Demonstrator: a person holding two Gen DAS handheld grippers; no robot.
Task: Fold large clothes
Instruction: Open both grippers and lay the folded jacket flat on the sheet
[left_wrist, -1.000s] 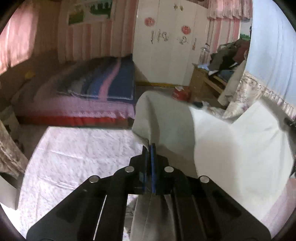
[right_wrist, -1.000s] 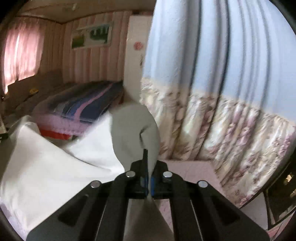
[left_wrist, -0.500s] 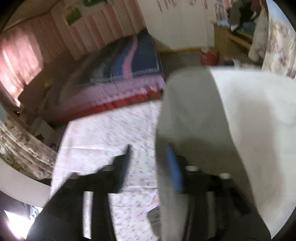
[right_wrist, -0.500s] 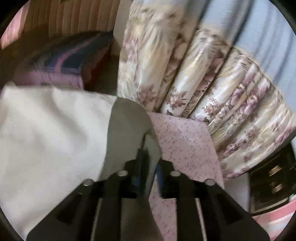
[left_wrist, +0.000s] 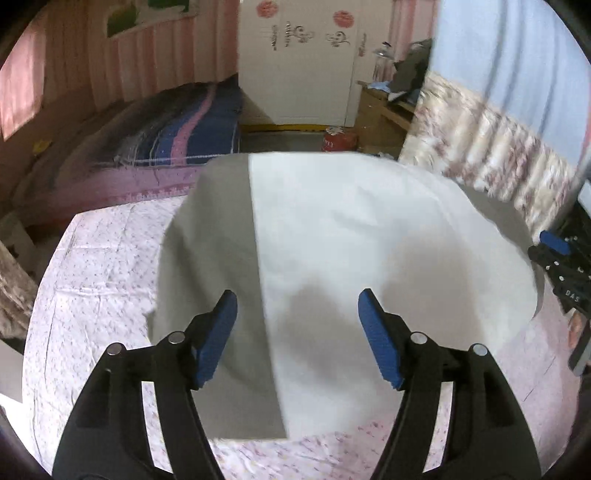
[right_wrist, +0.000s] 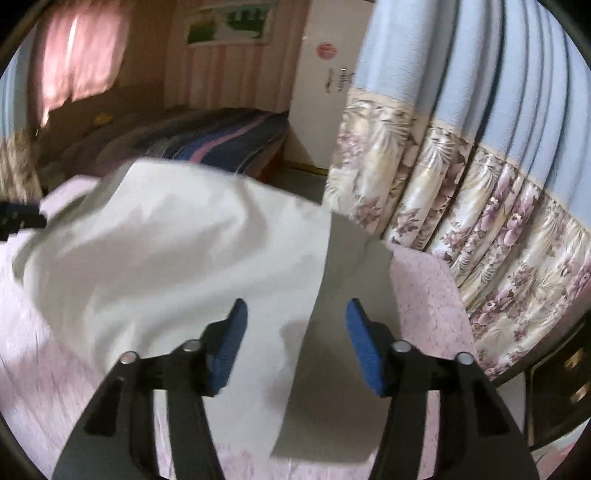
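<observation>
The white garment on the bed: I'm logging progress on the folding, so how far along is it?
Done: one fold looks made; the white garment lies doubled on the pink bedspread, grey sleeves at either side. In hand: nothing; the left gripper and right gripper are opening above the cloth, not pressing on it. Left: it is broad and rumpled, so it probably needs smoothing and further folds.
</observation>
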